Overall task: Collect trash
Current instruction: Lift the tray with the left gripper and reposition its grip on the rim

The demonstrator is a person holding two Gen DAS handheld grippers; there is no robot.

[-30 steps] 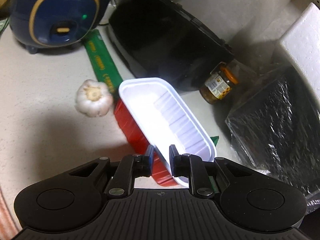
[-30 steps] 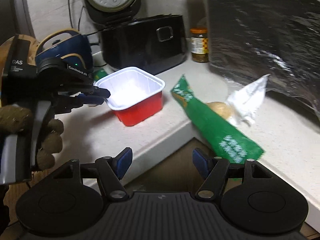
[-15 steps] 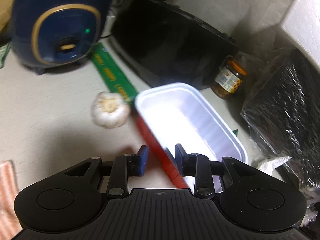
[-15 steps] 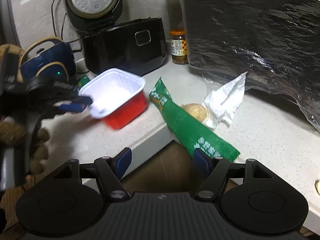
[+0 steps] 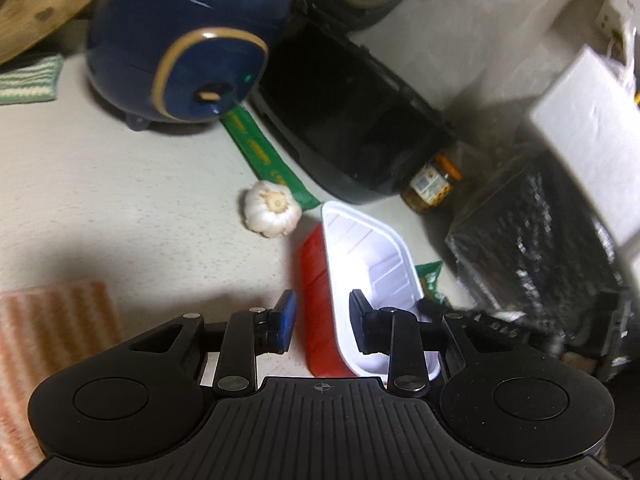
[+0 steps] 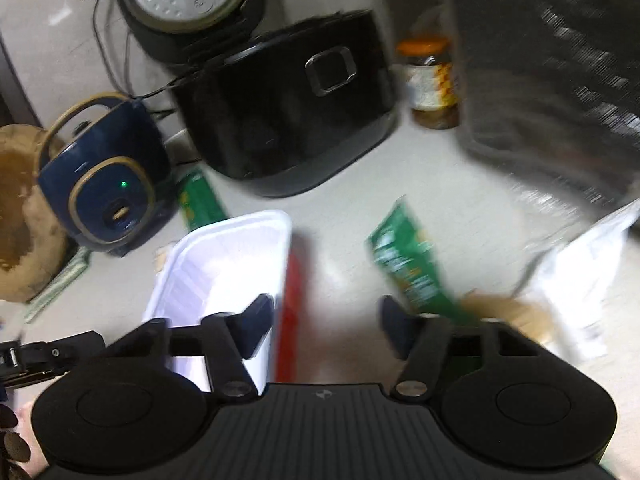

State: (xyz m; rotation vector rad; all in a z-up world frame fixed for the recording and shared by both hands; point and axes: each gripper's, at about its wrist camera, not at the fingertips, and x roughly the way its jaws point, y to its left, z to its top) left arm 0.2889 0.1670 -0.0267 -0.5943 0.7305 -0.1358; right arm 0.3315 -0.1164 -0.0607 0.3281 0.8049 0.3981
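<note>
A red tub with a white inside [image 5: 360, 272] sits on the counter; its near wall stands between the fingers of my left gripper [image 5: 322, 322], which have gaps on both sides. In the right wrist view the tub [image 6: 224, 276] is at lower left, with my right gripper [image 6: 326, 328] open over its red right wall and empty. A green wrapper [image 6: 408, 264] and crumpled white paper [image 6: 588, 276] lie to its right. A second green wrapper [image 5: 264, 156] lies by a garlic bulb [image 5: 272, 208].
A black cooker [image 6: 288, 112], a navy appliance [image 5: 180, 48], a jar [image 6: 432, 80] and a foil-wrapped block [image 5: 532, 240] stand along the back. An orange striped cloth [image 5: 52, 328] lies at the near left. A brownish round thing [image 6: 504, 312] lies by the paper.
My left gripper has opened its hold on the tub's wall. The right gripper has moved forward and left, close over the tub and the green wrapper.
</note>
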